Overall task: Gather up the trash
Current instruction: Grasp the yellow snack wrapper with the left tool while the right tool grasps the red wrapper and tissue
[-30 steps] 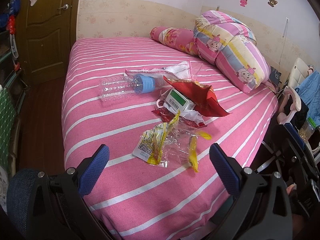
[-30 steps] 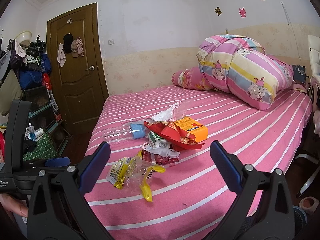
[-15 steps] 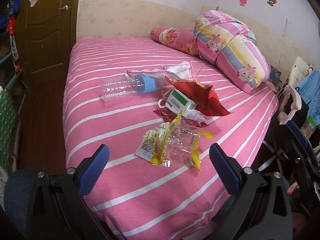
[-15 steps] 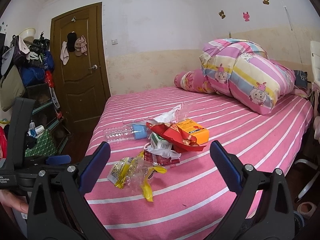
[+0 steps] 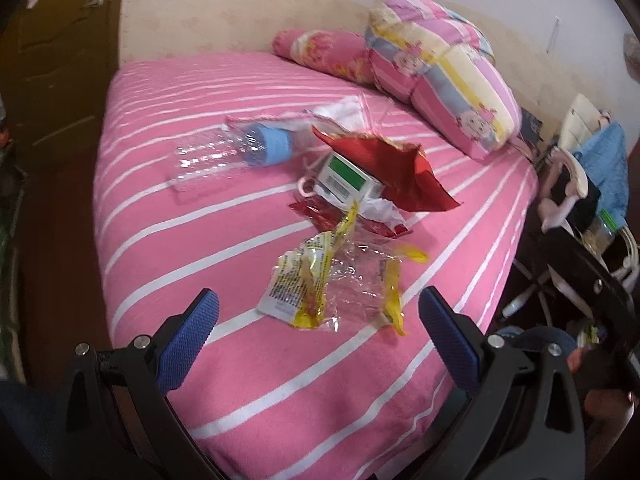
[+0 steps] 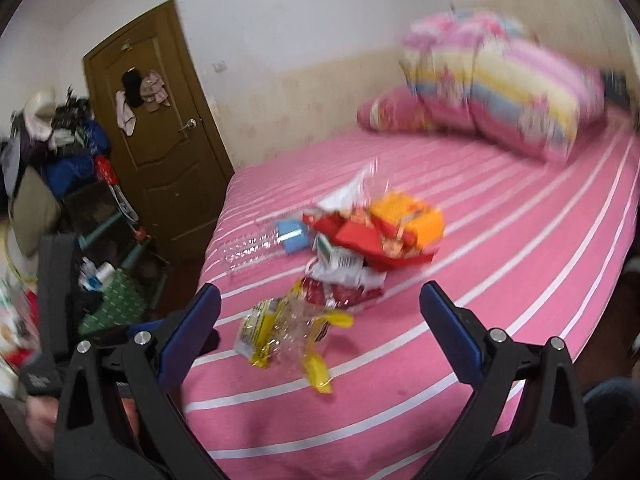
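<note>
Trash lies in a pile on the pink striped bed [image 5: 168,216]. Nearest is a yellow and clear plastic wrapper [image 5: 332,284], which also shows in the right wrist view [image 6: 288,324]. Behind it are a red snack bag [image 5: 384,168], a green and white box [image 5: 344,178], a clear plastic bottle with a blue label [image 5: 228,156] and an orange box [image 6: 408,216]. My left gripper [image 5: 318,320] is open and empty, just short of the wrapper. My right gripper [image 6: 320,312] is open and empty, over the bed's near edge with the wrapper between its fingers in view.
A folded striped quilt [image 5: 440,76] and a pink pillow [image 5: 320,52] lie at the head of the bed. A brown door [image 6: 160,136] and cluttered shelves [image 6: 80,184] stand left. A chair with clothes [image 5: 588,168] stands right of the bed.
Both grippers have moved forward and closer to the trash pile, so the wrapper now sits larger and lower in both views. The right view is blurred from motion. Both stay open.
</note>
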Demonstrator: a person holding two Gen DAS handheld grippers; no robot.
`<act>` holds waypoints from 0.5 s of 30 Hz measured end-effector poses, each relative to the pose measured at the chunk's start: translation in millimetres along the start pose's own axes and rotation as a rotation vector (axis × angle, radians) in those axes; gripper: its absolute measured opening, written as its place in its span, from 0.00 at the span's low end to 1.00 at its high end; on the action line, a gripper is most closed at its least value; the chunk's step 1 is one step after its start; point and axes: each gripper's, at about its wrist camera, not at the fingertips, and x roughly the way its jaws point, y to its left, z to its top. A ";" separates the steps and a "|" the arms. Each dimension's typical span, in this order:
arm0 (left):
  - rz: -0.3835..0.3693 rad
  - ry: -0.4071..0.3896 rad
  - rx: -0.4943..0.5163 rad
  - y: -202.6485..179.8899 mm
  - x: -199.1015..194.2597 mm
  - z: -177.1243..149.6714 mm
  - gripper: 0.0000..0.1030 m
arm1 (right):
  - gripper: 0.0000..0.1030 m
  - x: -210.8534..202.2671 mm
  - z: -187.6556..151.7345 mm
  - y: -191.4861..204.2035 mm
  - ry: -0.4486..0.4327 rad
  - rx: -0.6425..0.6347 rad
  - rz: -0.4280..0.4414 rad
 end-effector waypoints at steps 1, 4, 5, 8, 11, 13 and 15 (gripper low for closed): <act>-0.010 0.012 0.018 -0.5 6.4 2.8 0.94 | 0.95 7.6 1.9 -5.8 0.030 0.038 0.028; -0.007 0.044 0.068 -1.5 27.7 10.1 0.94 | 0.95 34.5 5.9 -22.8 0.112 0.147 0.101; -0.009 0.050 0.072 -1.0 32.0 11.4 0.94 | 0.95 40.7 6.7 -25.8 0.129 0.169 0.113; -0.020 0.080 0.075 3.7 50.0 17.1 0.94 | 0.95 64.9 6.7 -39.4 0.203 0.255 0.148; -0.034 0.115 0.081 7.7 65.5 19.8 0.94 | 0.92 83.9 3.6 -57.2 0.256 0.372 0.192; -0.059 0.137 0.073 9.9 73.2 20.4 0.94 | 0.90 97.6 0.6 -66.9 0.296 0.445 0.214; -0.061 0.143 0.082 9.6 77.3 21.4 0.94 | 0.82 105.5 -0.5 -70.7 0.320 0.475 0.231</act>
